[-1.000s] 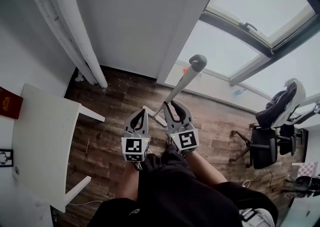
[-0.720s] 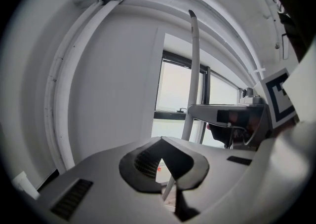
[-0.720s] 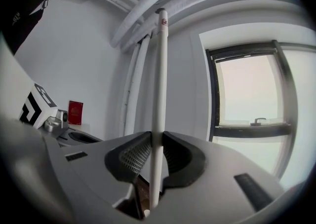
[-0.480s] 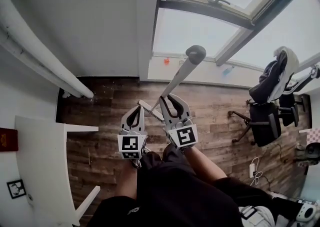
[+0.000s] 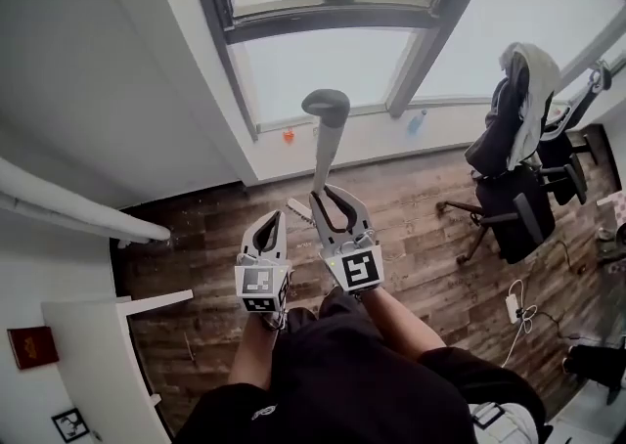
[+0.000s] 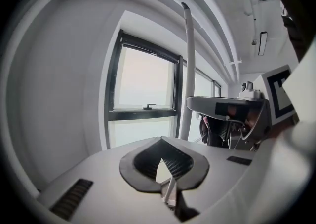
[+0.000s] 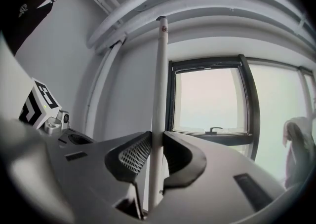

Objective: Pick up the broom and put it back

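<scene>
Broom swung round with both grippers toward window; handle stood upright before window. Right gripper clamped on handle. Left gripper alongside, jaws together, empty. Office chair right of window.

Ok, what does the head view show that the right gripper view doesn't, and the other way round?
Only the head view: the wooden floor, the white table and the person's legs, seen from above.
Only the right gripper view: a close look at the right gripper, with its two pads pressed against either side of the broom handle.
Both: the broom handle standing roughly upright, the window behind it, and part of the left gripper.
</scene>
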Tool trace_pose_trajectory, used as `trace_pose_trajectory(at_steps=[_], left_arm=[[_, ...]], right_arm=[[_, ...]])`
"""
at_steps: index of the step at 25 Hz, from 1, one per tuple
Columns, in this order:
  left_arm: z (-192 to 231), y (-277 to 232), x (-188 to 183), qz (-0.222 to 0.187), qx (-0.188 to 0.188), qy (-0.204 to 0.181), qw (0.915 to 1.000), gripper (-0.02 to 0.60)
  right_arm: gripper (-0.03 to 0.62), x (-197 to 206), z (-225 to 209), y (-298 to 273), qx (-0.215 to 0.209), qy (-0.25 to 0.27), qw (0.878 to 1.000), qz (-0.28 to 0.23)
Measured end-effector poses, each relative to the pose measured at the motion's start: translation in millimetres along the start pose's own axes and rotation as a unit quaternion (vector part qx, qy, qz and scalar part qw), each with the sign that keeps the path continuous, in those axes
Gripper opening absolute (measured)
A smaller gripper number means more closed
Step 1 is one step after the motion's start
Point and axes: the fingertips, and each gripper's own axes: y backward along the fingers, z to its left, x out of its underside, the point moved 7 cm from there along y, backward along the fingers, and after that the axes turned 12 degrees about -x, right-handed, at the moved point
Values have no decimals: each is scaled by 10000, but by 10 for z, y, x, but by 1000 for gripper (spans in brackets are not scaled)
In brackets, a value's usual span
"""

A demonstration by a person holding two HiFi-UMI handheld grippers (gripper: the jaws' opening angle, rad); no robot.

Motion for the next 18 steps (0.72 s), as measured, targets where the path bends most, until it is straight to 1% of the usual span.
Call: trace_pose_trajectory(at_steps=[2,6,10,14,18], left_arm=[[-252,-238,-82,16,139,-57,9999,0],[-759,-690,-249,-16,456,-342,9984,0],[-1230,-1046,-323,23,737,-395,9965,0],[-1530,-1329,-431,84,1013,-541,9933,0],[-1705,-1663,-505,70,1251,-605,9903,0]], right_arm=[[92,45,-327,110,142,74,9999,39],[92,119,-963,360,536,55,9985,60],[92,199,-1521,606,895,42,9959,114],[91,252,-1922,769,1233,102,9922,163],[91,359,-2236,810,1484,112,9885,256]])
